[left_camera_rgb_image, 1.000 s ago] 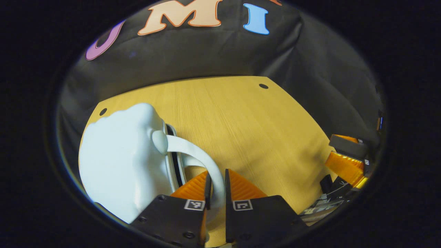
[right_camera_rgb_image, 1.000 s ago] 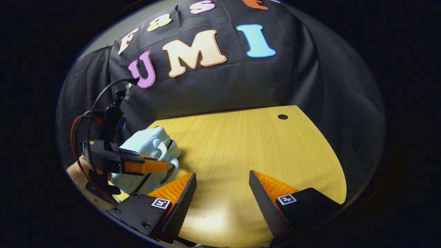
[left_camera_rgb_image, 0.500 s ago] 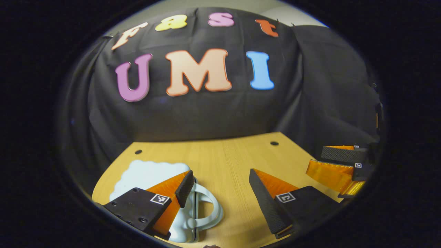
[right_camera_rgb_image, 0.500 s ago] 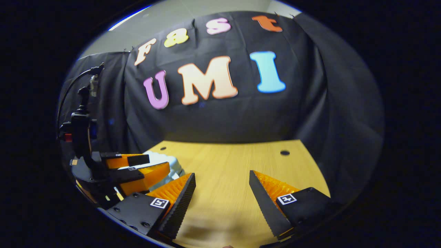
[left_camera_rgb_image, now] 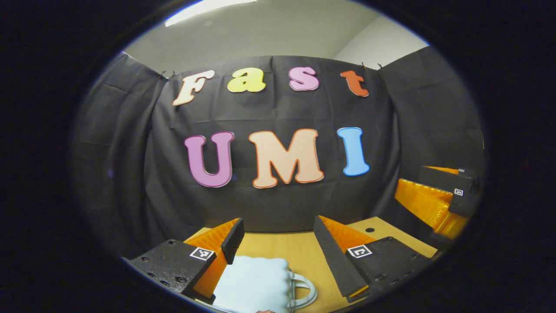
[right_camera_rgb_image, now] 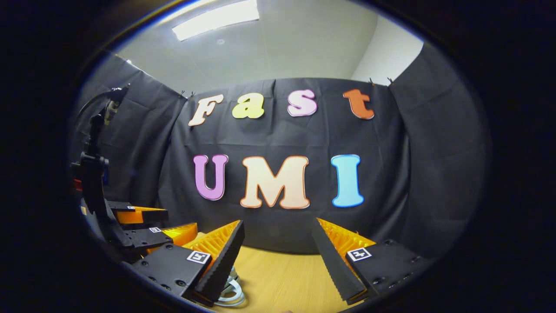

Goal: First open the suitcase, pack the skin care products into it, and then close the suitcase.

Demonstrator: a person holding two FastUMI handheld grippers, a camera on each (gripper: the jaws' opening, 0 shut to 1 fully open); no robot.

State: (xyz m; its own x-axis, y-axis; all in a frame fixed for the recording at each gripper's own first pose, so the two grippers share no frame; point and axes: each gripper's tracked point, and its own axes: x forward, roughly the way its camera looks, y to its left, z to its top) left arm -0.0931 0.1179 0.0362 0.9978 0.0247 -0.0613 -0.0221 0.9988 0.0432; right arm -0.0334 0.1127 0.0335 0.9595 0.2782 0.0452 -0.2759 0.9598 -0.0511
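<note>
Wooden table [left_camera_rgb_image: 304, 256], both grippers raised, jaws apart

Wide bare table [left_camera_rgb_image: 299, 256] ahead, open all the way to the black cloth wall [left_camera_rgb_image: 278, 208] closing off the far edge. Down low on the left, pale suitcase [left_camera_rgb_image: 254, 282] closed, handle poking right, sitting under the left tool [left_camera_rgb_image: 278, 243], fingers spread with nothing between. Off to the right, the right tool [left_camera_rgb_image: 434, 195] hanging at the table's edge, well apart.

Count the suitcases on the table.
1. The pale blue suitcase lies shut on the table below the open left gripper, handle to the right. Others may be hidden below view.
</note>
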